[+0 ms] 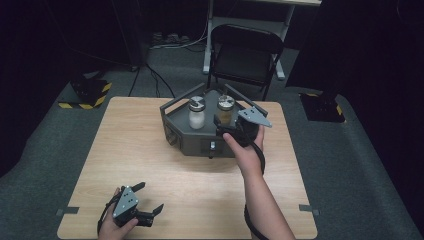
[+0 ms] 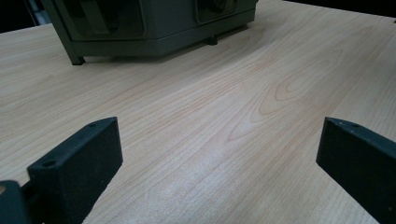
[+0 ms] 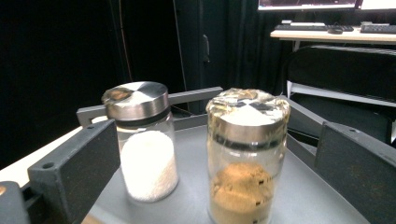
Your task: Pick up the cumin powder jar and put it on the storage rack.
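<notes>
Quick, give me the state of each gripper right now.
Left gripper: open, holding nothing, low over the bare table.
Right gripper: open, holding nothing, jaws either side of the brown-powder jar on the grey tray.

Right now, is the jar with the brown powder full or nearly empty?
Partly filled. In the right gripper view the brown-powder jar has powder only in its lower part, with clear glass above, up to its metal lid.

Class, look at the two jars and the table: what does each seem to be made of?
Jars: clear glass probably, contents visible; lids shiny metal, reflective. Table: pale wood or wood-look laminate, grain lines visible, slight sheen.
</notes>
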`<state>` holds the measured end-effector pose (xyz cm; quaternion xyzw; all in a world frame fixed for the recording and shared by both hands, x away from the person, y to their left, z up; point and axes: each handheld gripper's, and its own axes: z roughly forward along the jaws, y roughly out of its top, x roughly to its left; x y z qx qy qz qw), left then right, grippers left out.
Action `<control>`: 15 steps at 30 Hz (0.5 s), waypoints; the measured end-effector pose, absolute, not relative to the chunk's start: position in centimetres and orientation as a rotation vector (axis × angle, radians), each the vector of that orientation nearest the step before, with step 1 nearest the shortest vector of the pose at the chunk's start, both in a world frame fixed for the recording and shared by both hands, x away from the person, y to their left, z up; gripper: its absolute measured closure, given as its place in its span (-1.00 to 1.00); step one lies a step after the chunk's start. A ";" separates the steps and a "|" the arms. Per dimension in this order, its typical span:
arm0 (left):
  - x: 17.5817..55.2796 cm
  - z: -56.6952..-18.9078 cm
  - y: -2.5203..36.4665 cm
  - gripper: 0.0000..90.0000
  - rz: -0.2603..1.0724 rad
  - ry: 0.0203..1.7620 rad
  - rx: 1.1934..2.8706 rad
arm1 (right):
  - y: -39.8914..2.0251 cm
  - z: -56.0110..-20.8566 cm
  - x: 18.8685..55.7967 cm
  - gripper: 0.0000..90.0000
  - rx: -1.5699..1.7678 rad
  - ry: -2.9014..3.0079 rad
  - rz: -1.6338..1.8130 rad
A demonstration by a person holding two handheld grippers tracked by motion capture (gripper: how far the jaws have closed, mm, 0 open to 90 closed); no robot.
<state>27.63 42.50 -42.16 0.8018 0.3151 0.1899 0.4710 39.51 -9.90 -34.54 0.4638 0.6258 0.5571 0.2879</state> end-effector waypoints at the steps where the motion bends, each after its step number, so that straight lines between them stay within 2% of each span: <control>1: 27.6 -42.1 42.5 -0.99 0.466 0.772 1.967 | -10.0 -34.6 39.2 -0.99 1.238 1.672 1.492; 15: 27.5 -42.1 42.2 -0.99 0.481 0.764 1.977 | -11.5 -35.9 35.2 -0.99 1.180 1.700 1.540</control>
